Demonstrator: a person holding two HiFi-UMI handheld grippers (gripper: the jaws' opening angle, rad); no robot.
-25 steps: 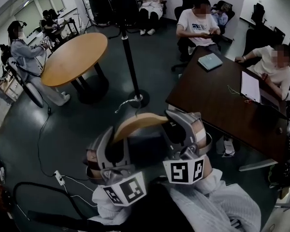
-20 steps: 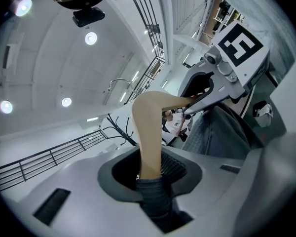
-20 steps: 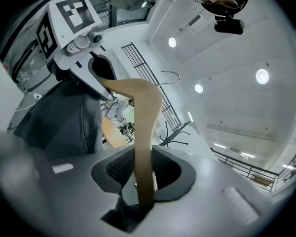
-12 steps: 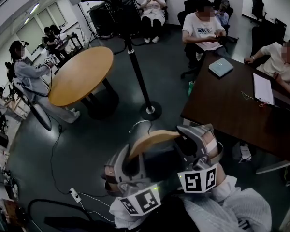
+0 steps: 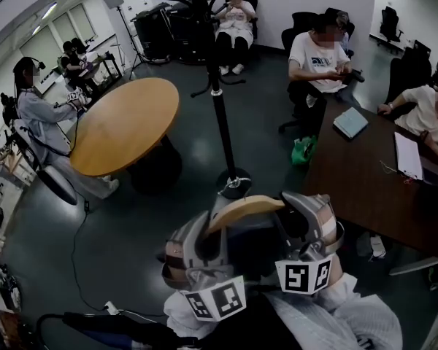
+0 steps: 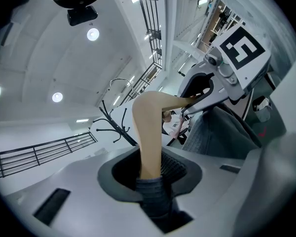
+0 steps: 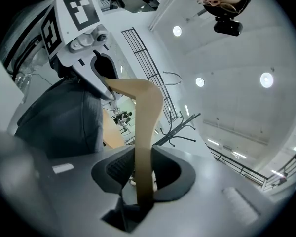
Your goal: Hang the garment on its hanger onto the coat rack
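One hanger: L claw pinches it, R claw closing on it.

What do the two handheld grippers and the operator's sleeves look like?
Both the left gripper and right gripper are matte grey shells with dark ribbed pads; each carries a white cube of black square markers. Sleeves: pale ribbed knit. Right jaws closing with the hanger between.

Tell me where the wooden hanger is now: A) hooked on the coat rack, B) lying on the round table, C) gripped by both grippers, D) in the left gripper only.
C: the wooden hanger sits clamped in the left gripper and the right gripper, short of the coat rack.
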